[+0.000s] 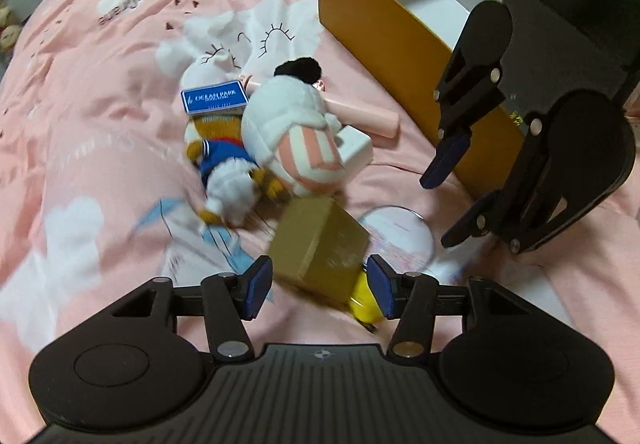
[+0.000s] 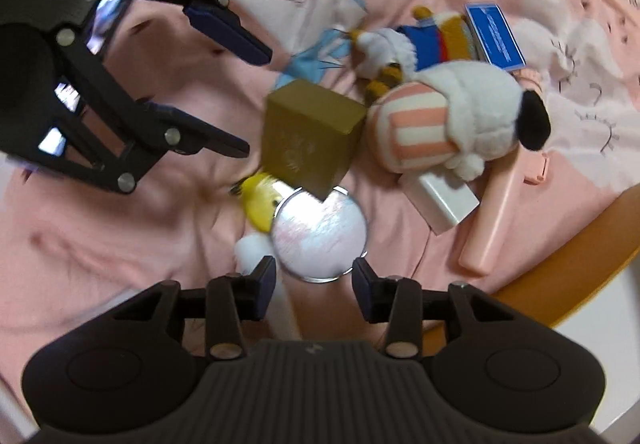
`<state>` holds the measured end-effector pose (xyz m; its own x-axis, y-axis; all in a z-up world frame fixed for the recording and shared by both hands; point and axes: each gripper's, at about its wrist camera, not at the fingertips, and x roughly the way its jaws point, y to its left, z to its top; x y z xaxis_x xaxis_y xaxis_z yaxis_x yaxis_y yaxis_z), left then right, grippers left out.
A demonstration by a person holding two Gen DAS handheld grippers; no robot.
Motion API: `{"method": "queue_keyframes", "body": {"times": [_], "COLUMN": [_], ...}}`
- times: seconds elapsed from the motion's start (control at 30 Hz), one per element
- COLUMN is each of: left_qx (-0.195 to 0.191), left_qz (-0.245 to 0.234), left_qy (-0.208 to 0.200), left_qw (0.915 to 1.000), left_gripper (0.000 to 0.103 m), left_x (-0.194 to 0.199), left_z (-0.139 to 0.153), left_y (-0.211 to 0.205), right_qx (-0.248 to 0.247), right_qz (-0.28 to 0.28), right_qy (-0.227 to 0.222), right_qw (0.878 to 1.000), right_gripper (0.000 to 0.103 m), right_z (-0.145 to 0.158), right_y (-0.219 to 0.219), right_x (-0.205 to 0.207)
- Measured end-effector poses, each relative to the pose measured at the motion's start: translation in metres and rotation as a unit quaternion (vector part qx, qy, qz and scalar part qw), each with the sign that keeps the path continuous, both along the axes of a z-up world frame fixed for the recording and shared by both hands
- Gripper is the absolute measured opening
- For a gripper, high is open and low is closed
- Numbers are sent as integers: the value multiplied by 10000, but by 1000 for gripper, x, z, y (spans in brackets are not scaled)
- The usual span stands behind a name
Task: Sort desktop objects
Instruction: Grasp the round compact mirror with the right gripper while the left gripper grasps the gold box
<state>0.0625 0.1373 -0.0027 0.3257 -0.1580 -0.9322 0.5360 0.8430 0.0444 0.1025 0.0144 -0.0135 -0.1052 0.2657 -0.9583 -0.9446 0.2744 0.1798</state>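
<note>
A pile of objects lies on a pink bedsheet. A gold box (image 1: pixel 320 244) (image 2: pixel 310 134) lies just ahead of my left gripper (image 1: pixel 318 288), which is open with its fingers on either side of the box's near end. A yellow toy (image 1: pixel 362 304) (image 2: pixel 260 204) lies under the box. A round clear lens (image 1: pixel 400 236) (image 2: pixel 320 236) lies beside it, just ahead of my right gripper (image 2: pixel 314 286), which is open and empty. The right gripper also shows in the left wrist view (image 1: pixel 448 208), and the left gripper in the right wrist view (image 2: pixel 248 100).
A white plush with pink stripes (image 1: pixel 292 128) (image 2: pixel 452 116), a duck plush in blue (image 1: pixel 228 172) (image 2: pixel 404 40), a blue card (image 1: pixel 212 100) (image 2: pixel 496 34), a white block (image 1: pixel 354 148) (image 2: pixel 440 200) and a pink tube (image 1: pixel 368 116) (image 2: pixel 492 212) lie close together. An open orange box (image 1: pixel 384 32) (image 2: pixel 560 268) stands alongside.
</note>
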Motion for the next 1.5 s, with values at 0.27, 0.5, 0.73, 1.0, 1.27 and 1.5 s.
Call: {"method": "queue_keyframes", "body": {"times": [0.27,0.5,0.73,1.0,1.27,1.5], "left_qx": [-65,-167,-334,-552,-992,-1443], "left_qz": [-606,-692,-404,540,1545,2625], "left_qy": [665,1276,1431,1211,897,641], "left_qw": [9959,9893,9883,9896,9789,9519], "left_gripper": [68,77,69,59,56,54], "left_x": [41,60,56,29,14,4], "left_z": [-25,-52,-58,-38,-21,-2], "left_y": [1,9,12,30,52,56], "right_qx": [-443,-706,-741,-874,-645,-175], "right_qz": [-264,-246,-418,-566,-761,-1194], "right_qy": [379,516,776,1044,1173,305], "right_qw": [9980,9959,9934,9891,9881,9922], "right_gripper": [54,64,72,74,74,75], "right_z": [-31,-52,-60,-72,-50,-38], "right_y": [28,47,56,64,47,43], "right_x": [25,35,40,33,31,23]}}
